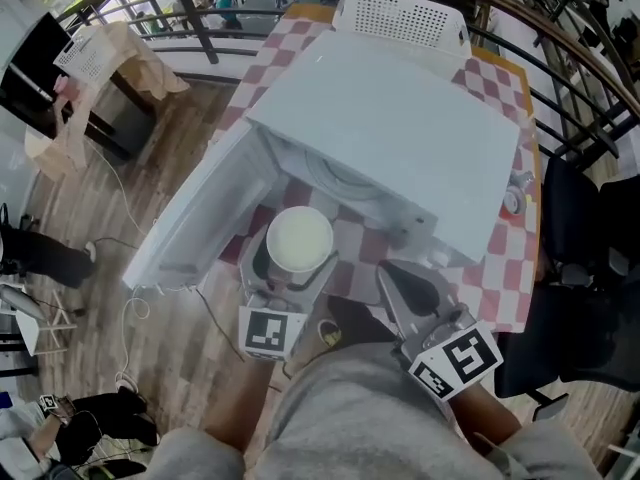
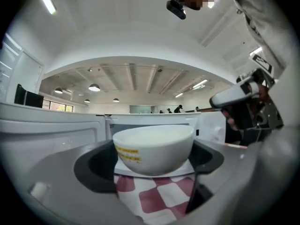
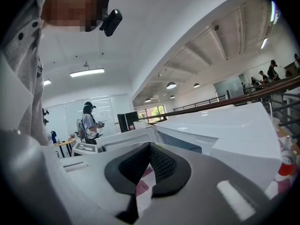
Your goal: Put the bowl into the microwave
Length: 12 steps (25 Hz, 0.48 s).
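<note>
Fingers [image 2: 93, 168] of the left gripper [image 1: 296, 258] clasp the bowl [image 1: 299, 238], white and upright, over the checkered desk [image 1: 505, 268] at 7 o'clock of the open microwave [image 1: 400, 138]. At 4 o'clock of the bowl, the right gripper [image 1: 392, 280] is clenched, empty.

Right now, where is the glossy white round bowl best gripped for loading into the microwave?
Across its curved wall below the rim, coming from the near side, opposite the open white microwave. The glossy white round bowl stands upright and flares upward, so the left gripper's jaws, one each side, hold it level.
</note>
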Motion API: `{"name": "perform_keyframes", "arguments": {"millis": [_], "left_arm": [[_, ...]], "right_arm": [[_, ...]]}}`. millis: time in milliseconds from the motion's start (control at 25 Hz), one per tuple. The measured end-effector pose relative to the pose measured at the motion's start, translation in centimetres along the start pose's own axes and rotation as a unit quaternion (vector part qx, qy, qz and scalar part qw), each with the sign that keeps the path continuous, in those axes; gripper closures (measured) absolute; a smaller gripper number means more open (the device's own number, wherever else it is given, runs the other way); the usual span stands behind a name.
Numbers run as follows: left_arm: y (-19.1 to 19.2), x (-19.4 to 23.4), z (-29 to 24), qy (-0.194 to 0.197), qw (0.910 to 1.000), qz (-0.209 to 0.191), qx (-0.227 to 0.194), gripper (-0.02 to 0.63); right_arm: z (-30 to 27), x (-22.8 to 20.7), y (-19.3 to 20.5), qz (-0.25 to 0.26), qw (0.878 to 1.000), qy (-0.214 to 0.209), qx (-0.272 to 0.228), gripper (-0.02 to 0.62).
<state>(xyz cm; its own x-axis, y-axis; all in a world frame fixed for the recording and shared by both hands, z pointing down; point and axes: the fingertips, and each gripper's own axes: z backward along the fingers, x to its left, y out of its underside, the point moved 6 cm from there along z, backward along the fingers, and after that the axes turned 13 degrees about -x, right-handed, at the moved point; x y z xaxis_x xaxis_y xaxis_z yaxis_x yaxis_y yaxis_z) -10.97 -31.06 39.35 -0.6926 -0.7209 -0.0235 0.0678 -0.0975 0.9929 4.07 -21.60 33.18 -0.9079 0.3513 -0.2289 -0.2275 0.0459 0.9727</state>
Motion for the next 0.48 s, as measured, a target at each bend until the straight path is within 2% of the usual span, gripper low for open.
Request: {"name": "perform_keyframes", "arguments": {"millis": [200, 480], "left_arm": [[-2.0, -0.7, 3.8, -0.01, 0.9999, -0.008, 0.006, 0.14], [-5.4, -1.6, 7.7, -0.025, 0.9994, -0.011, -0.019, 0.14]], "right_arm": [[2.3, -0.5, -1.3, 0.023, 1.0, 0.016, -0.011, 0.597], [5.9, -2.0, -3.5, 0.042, 0.998, 0.044, -0.026, 0.597]]}}
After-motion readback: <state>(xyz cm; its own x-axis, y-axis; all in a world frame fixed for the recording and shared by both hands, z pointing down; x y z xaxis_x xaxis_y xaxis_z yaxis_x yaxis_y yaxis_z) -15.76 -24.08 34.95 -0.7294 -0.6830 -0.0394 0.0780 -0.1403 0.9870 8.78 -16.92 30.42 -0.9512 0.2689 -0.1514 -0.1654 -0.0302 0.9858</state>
